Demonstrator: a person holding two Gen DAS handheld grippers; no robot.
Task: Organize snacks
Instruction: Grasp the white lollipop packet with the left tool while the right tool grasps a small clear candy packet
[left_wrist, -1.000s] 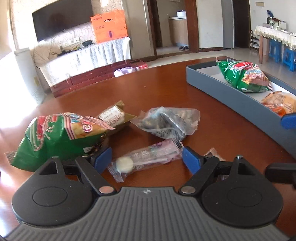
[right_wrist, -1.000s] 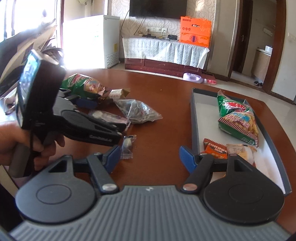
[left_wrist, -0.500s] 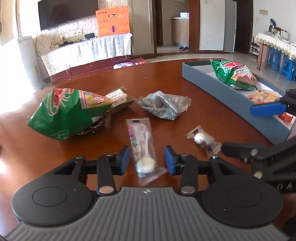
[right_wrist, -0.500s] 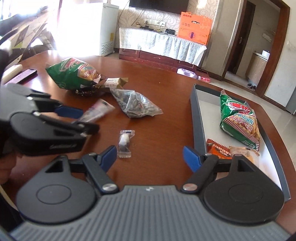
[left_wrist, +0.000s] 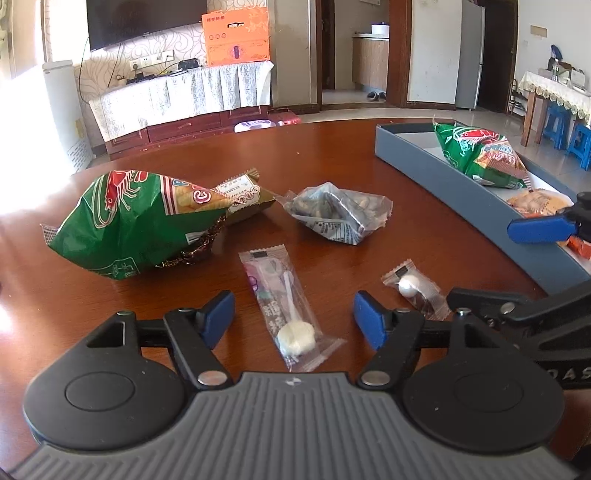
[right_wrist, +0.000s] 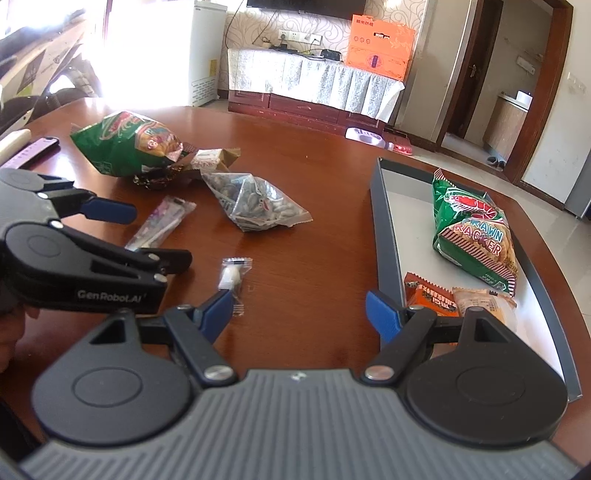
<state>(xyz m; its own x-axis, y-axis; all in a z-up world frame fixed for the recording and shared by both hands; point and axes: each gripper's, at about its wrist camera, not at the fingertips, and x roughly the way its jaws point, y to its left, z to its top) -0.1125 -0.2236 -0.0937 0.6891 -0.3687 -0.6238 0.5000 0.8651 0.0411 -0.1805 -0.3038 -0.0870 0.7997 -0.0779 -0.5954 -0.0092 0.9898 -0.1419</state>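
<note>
Snacks lie scattered on the brown desk (left_wrist: 332, 147). Left wrist view: left tool (left_wrist: 293, 319) low over the desk, jaws opening, blue pads apart. Long clear candy packet (left_wrist: 288, 306) lies flat between the pads, touched by neither. Small wrapped candy (left_wrist: 413, 288) just right of the right pad. Big green cracker bag (left_wrist: 136, 221) at left, resting against a brown-wrapped snack (left_wrist: 243, 195); clear seed bag (left_wrist: 340, 210) mid-desk. Bare wood between these items and the far rounded desk edge. Grey tray (left_wrist: 454, 184) at right, its near wall running diagonally; a second green bag (left_wrist: 480, 155) inside.

Right wrist view: right tool (right_wrist: 299, 308) spread, nothing between the pads, bare desk under the gap. Its left pad sits just at the small wrapped candy (right_wrist: 232, 275); contact cannot be told. Its right pad is close to the tray's (right_wrist: 388, 229) left wall. Tray holds the green bag (right_wrist: 472, 236), an orange packet (right_wrist: 430, 295) and a pale packet (right_wrist: 480, 299) near the front; open tray floor behind. Left tool (right_wrist: 147, 232) enters from the left over the long packet (right_wrist: 162, 221).
</note>
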